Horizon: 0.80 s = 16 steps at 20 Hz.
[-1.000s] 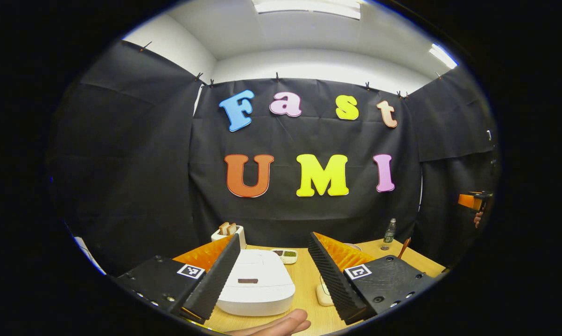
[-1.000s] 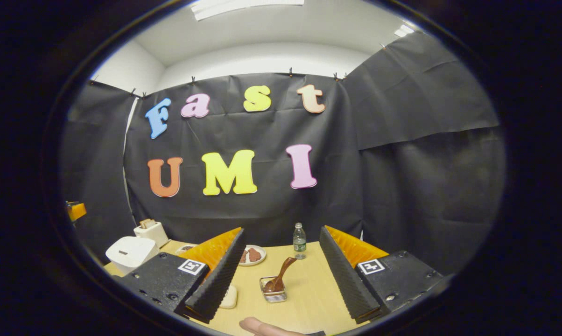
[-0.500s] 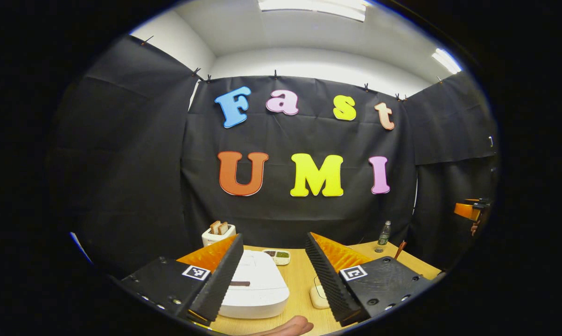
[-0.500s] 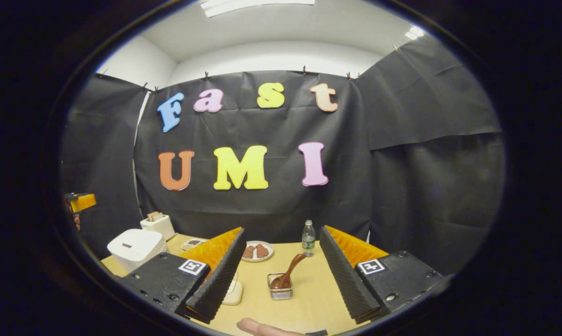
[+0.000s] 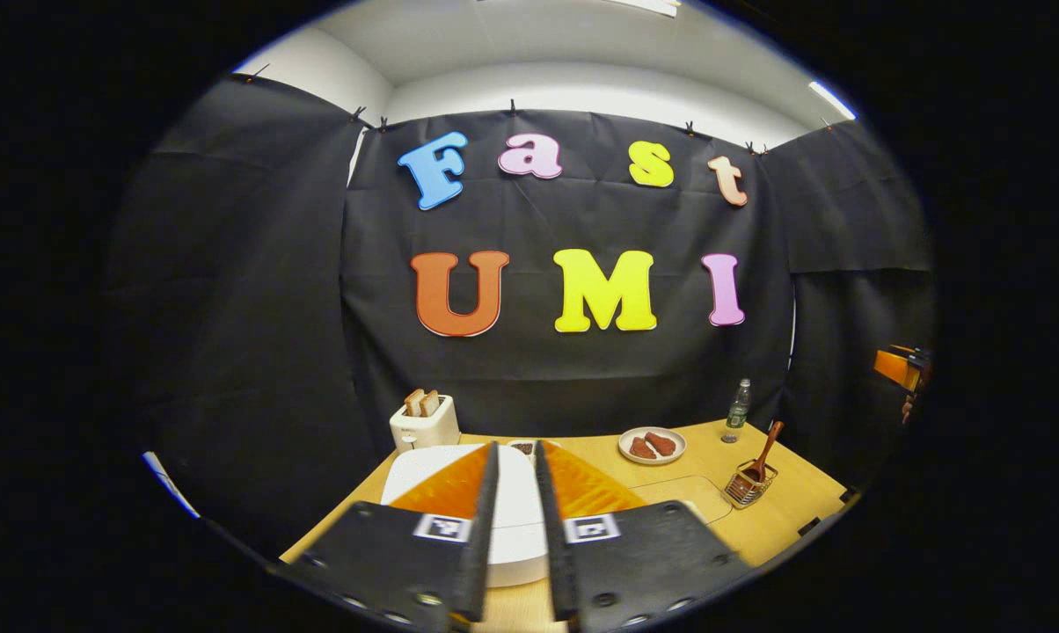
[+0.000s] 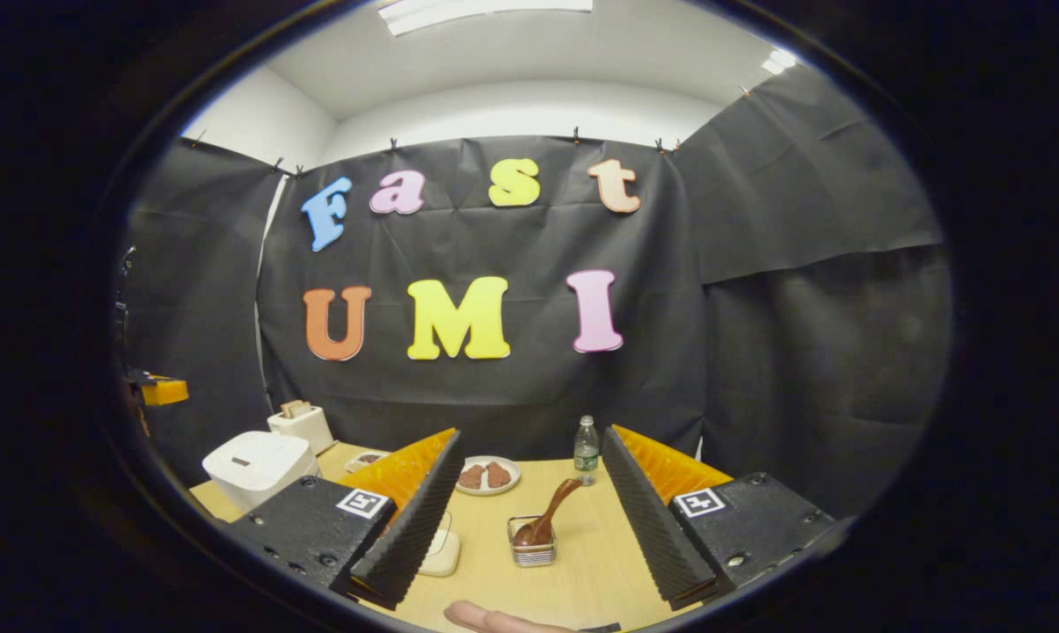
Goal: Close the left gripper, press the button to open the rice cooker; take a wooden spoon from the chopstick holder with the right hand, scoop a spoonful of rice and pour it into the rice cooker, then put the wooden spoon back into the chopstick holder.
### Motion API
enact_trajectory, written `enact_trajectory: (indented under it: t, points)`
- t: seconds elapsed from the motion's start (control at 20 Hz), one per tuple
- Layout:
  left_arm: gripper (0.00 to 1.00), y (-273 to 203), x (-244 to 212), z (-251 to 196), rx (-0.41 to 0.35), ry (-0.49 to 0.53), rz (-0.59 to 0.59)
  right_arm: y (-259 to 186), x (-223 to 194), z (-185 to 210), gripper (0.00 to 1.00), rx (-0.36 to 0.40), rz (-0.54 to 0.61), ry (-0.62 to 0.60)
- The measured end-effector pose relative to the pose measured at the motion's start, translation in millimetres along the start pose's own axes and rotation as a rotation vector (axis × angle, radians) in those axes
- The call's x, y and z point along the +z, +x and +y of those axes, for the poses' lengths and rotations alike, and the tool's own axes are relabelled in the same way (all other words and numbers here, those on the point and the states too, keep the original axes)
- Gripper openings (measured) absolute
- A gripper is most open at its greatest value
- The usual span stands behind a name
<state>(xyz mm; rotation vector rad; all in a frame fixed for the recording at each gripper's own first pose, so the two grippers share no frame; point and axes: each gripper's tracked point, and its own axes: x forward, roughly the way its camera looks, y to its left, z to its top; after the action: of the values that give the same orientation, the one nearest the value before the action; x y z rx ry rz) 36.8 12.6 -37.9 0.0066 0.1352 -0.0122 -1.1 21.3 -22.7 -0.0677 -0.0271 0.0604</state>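
The white rice cooker (image 5: 406,470) sits lid down on the wooden table, right behind my left gripper (image 5: 515,453). That gripper is shut, with a thin slit between its fingers and nothing held. In the right gripper view the cooker (image 6: 257,462) stands far left. My right gripper (image 6: 531,440) is open and holds nothing. Between its fingers, farther off, a wire chopstick holder (image 6: 532,552) carries the wooden spoon (image 6: 547,514), which leans right. The left gripper view has the holder (image 5: 745,485) and spoon (image 5: 763,448) at the table's right end.
A toaster (image 5: 424,426) with bread stands behind the cooker. A plate of meat (image 5: 653,445), a small bottle (image 5: 738,411) and a little dish (image 6: 367,457) line the back. A cream-coloured object (image 6: 441,554) lies by my right gripper's left finger. A fingertip (image 6: 494,618) shows at the bottom.
My left gripper's fingers have come together from wide open, and it has shifted so more of the table shows. The right gripper has barely moved.
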Motion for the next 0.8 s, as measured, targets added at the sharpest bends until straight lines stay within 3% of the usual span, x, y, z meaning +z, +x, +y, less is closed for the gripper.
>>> enact_trajectory:
  t: [0.05, 0.1, 0.2, 0.8]
  points:
    - [0.00, 6, -9, 1, -0.004, -0.012, 0.027, 1, -2, -1, 1.00, -0.002, 0.005, -0.004]
    - [0.05, 8, -15, 3, -0.008, -0.019, 0.045, 2, -5, -2, 1.00, -0.004, 0.008, -0.006]
    - [0.00, 3, -30, 11, 0.018, -0.035, 0.073, 4, -9, -3, 1.00, -0.006, 0.015, -0.006]
    - [0.00, 72, -100, 30, 0.081, 0.014, 0.324, 22, -28, -9, 1.00, -0.013, 0.051, -0.015]
